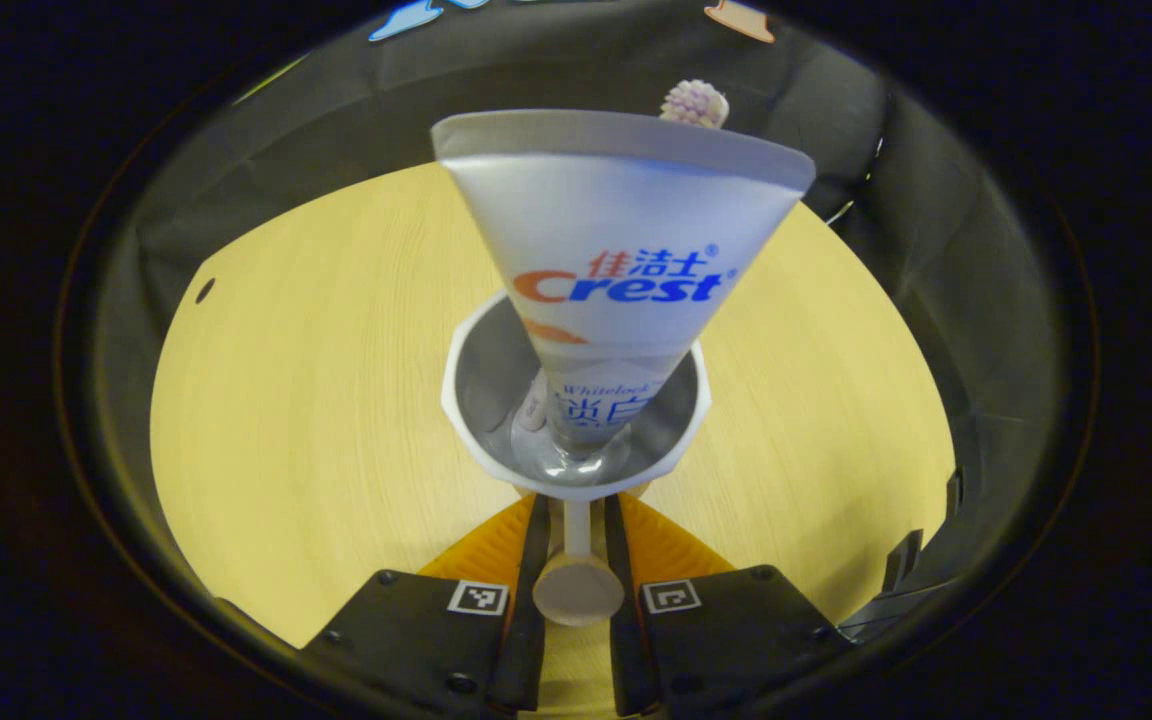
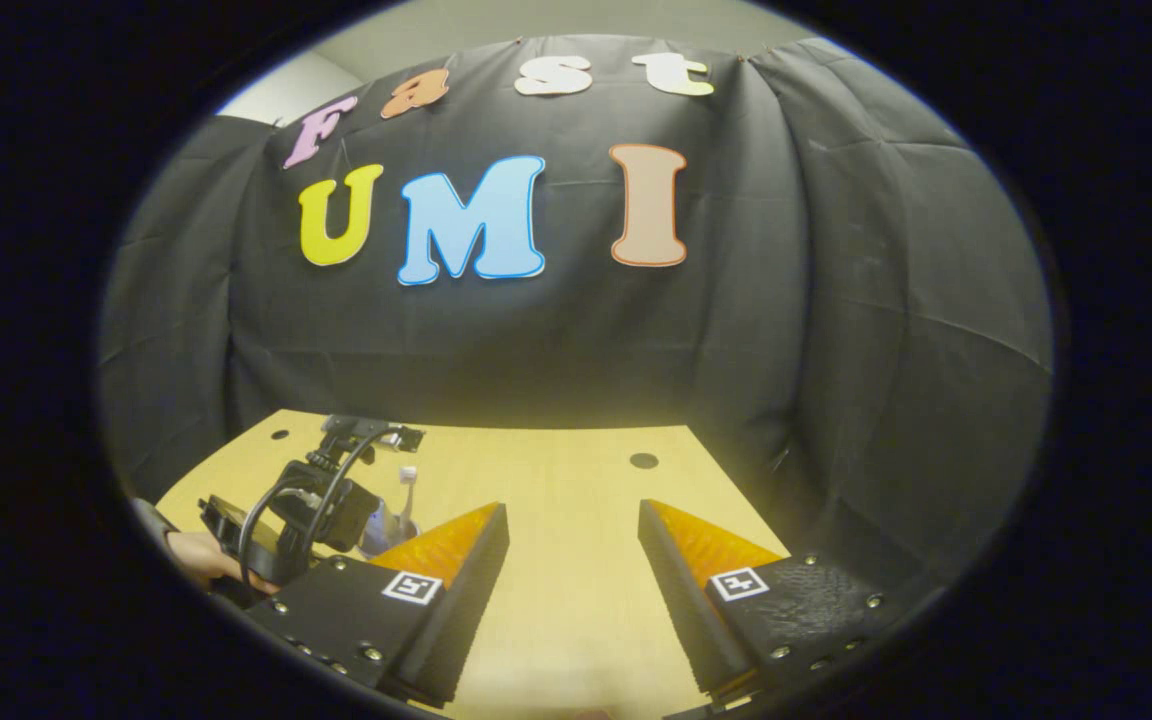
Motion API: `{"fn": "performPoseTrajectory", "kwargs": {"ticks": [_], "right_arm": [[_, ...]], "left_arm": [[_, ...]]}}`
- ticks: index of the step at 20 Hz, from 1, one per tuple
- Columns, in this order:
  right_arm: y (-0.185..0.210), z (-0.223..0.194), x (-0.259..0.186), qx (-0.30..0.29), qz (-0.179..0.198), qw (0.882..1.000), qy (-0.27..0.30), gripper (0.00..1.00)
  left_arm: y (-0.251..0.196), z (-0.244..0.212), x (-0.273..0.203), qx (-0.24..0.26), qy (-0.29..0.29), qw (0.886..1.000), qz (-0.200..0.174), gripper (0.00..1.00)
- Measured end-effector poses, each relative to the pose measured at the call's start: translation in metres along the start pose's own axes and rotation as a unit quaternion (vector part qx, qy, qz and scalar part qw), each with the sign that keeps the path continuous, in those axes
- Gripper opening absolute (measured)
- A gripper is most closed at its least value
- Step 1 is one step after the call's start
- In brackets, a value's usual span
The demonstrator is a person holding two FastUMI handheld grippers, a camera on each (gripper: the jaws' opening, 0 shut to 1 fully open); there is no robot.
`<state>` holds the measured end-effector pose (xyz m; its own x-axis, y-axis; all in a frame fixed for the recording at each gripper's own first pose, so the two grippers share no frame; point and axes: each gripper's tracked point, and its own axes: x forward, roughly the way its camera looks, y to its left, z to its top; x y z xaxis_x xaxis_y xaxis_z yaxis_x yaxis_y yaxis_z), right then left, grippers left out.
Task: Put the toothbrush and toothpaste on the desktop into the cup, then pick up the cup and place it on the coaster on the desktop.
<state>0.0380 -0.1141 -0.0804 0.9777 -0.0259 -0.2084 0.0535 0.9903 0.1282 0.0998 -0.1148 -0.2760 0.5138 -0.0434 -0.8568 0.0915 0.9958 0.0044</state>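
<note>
White and faceted, the cup [image 1: 576, 420] stands on the wooden desktop [image 1: 316, 400]; its handle [image 1: 577, 560] is pinched between the left gripper [image 1: 576, 545] fingers. Inside the cup the toothpaste [image 1: 616, 270] stands cap-down, the toothbrush [image 1: 694, 102] head showing behind it. The right gripper [image 2: 571, 570] hovers above the desktop with fingers spread, holding nothing.

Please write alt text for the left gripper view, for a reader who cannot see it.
The left gripper is shut on the handle of a white cup above a wooden table. A toothpaste tube and a toothbrush stand inside.
</note>
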Motion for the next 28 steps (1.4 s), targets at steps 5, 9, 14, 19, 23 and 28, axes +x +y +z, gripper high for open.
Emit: {"fn": "performPoseTrajectory", "kwargs": {"ticks": [5,9,14,19,23,28], "right_arm": [[0.001,0.008,-0.002,-0.001,0.022,1.0,-0.01,0.82],[0.008,0.017,-0.005,-0.011,0.045,0.999,-0.025,0.82],[0.021,0.025,-0.014,-0.017,0.067,0.997,-0.035,0.82],[0.038,0.039,-0.024,-0.009,0.082,0.995,-0.052,0.82],[0.049,0.047,-0.034,-0.019,0.085,0.994,-0.065,0.82],[0.058,0.056,-0.042,-0.035,0.079,0.993,-0.081,0.82]], "left_arm": [[-0.017,0.002,-0.016,-0.027,-0.028,0.999,-0.017,0.4],[-0.019,0.003,-0.043,-0.045,-0.07,0.996,-0.016,0.57],[-0.017,0.003,-0.091,-0.059,-0.128,0.99,-0.014,0.52],[-0.009,0.014,-0.155,-0.05,-0.216,0.975,-0.003,0.52],[-0.008,0.027,-0.198,-0.035,-0.297,0.954,0.011,0.58],[-0.008,0.037,-0.235,-0.022,-0.378,0.925,0.016,0.58]]}}
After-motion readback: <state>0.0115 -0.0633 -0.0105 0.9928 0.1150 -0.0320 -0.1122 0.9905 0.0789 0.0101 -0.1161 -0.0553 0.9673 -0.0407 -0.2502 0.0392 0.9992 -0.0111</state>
